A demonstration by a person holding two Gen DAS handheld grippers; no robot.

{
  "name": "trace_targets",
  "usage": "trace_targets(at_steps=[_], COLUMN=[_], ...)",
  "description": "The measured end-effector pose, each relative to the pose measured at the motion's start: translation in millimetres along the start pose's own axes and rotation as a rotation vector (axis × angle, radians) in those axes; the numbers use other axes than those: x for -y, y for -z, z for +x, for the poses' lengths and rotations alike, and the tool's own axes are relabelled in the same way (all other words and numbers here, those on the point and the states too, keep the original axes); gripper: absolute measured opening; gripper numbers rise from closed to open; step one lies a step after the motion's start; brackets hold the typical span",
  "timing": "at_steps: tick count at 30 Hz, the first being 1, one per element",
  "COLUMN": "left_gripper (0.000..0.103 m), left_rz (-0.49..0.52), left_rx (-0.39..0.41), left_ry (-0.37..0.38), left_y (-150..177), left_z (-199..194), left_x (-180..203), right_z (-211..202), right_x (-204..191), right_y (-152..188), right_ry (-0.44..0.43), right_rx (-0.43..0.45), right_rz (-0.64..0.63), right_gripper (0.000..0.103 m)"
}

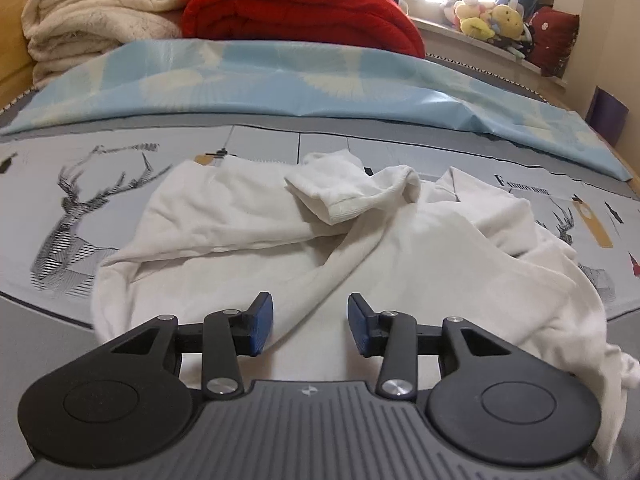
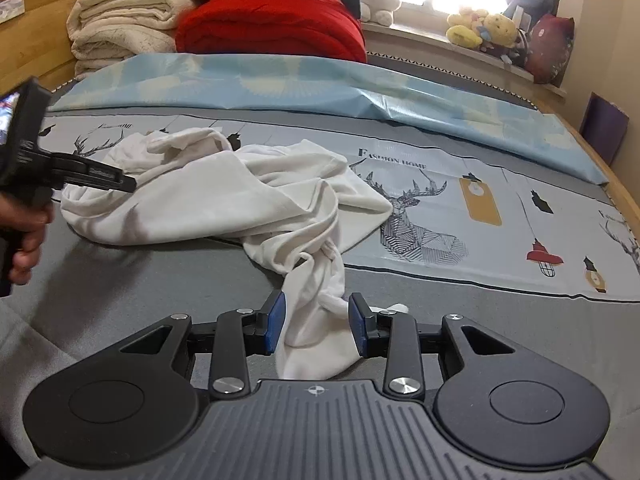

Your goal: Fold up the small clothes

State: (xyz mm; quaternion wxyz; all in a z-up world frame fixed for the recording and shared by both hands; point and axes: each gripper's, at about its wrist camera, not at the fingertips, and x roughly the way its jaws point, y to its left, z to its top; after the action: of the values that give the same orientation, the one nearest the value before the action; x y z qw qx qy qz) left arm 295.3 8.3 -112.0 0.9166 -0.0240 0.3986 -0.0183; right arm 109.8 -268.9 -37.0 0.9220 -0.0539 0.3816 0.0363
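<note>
From the left wrist camera, the left gripper point(image 1: 310, 324) hovers low over a crumpled white garment point(image 1: 256, 232) lying on the bed point(image 1: 48, 320), whose grey sheet is printed with deer. Its jaws are spread, with only cloth showing in the gap between the blue pads point(image 1: 262, 326) and nothing pinched. A ribbed sleeve cuff point(image 1: 336, 196) lies folded back across the middle of the garment. Beyond it a pale blue quilt point(image 1: 280, 80) stretches across the bed, with a folded red blanket point(image 1: 300, 12) and cream blankets point(image 1: 100, 12) stacked behind. From the right wrist camera, the right gripper point(image 2: 317, 322) sits at the near end of the same white garment point(image 2: 224, 196), and a twisted tail of the fabric runs down between its spread jaws without being clamped. At the left edge, the left gripper point(image 2: 120, 181) reaches over the garment's far side, held by a hand point(image 2: 28, 240). Plush toys point(image 2: 484, 28) line the windowsill.
</note>
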Motion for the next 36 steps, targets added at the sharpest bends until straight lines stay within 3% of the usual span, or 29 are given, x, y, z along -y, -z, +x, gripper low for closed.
trace_targets(at_steps=[2,5,6,14,20,26,29,32,36], left_gripper=[0.046,0.012,0.005,0.004,0.003,0.000,0.000,0.001,0.006], left_rz=[-0.010,0.019,0.039,0.164,0.295,0.199,0.053,-0.077,-0.090], left_rx=[0.003,-0.024,-0.021,0.016,-0.071,-0.245,-0.332,-0.280,-0.256], left_ry=[-0.017,-0.031,-0.031,0.124,0.138,0.062,0.006,0.064,0.121], left_y=[0.8,3.1,4.3,9.9,65.0,114.8,126.1,116.7,104.6], left_z=[7.0,13.8,10.9,-74.7,-149.9,-170.3,-167.2,-178.0,-173.7], left_x=[0.2,2.5,4.9,-3.0,-52.0,-131.8,-171.3,-191.1,-170.8], right_z=[1.1,0.1,-0.5,-3.3,-6.2,-6.1,-3.7,1.0,10.8], right_x=[4.9,9.2,10.1,14.9,12.8,5.2,0.3,-6.5,-18.6], right_y=[1.4,3.1,3.0,-1.8,1.0,5.2,6.9,5.8,1.6], right_ry=[0.004,0.018,0.024,0.058,0.066,0.068,0.067,0.048,0.032], right_rx=[-0.010,-0.019,-0.018,0.001,0.011,0.007,-0.005,-0.017,-0.031], right_rz=[0.009,0.003,0.002,0.069,0.157,0.209,0.218,0.230,0.230], right_gripper=[0.037,0.037,0.037,0.037,0.037,0.037,0.037,0.037,0.037])
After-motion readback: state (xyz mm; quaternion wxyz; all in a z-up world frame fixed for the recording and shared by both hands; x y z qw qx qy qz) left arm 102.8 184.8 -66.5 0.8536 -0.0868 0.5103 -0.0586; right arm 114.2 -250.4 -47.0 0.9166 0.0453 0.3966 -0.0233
